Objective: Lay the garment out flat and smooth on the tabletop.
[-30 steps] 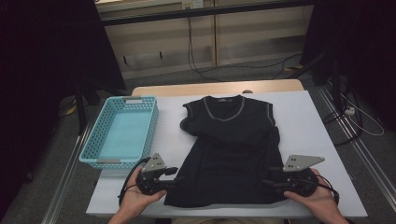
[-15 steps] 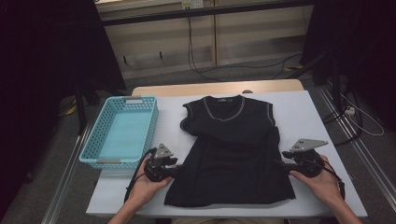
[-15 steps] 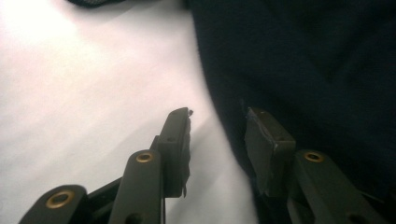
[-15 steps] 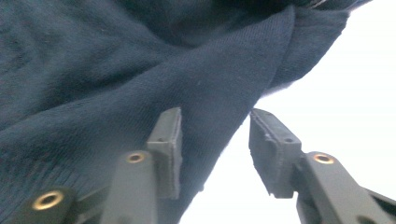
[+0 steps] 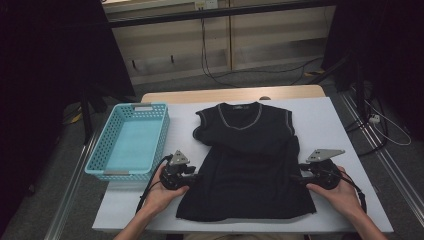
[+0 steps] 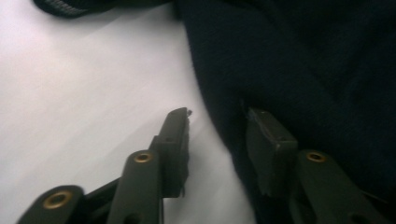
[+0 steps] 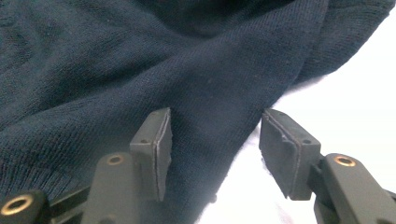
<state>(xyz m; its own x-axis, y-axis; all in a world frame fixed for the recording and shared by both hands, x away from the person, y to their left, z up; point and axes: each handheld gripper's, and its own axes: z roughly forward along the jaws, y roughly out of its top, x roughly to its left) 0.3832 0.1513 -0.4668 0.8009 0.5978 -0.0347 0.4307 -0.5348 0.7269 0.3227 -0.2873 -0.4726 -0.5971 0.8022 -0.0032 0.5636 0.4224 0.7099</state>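
I have the black sleeveless top [image 5: 247,165] lying flat in the middle of the desk [image 5: 345,130], neckline at the far side, with the empty turquoise basket [image 5: 131,141] to its left. My left tool [image 6: 217,135] straddles the garment's left edge; its jaws have just been closing but are still apart, not pinching. My right tool [image 7: 215,140] straddles the right edge, jaws just opened wider. No fold looks made yet, I judge; gripping, folding and probably binning remain.
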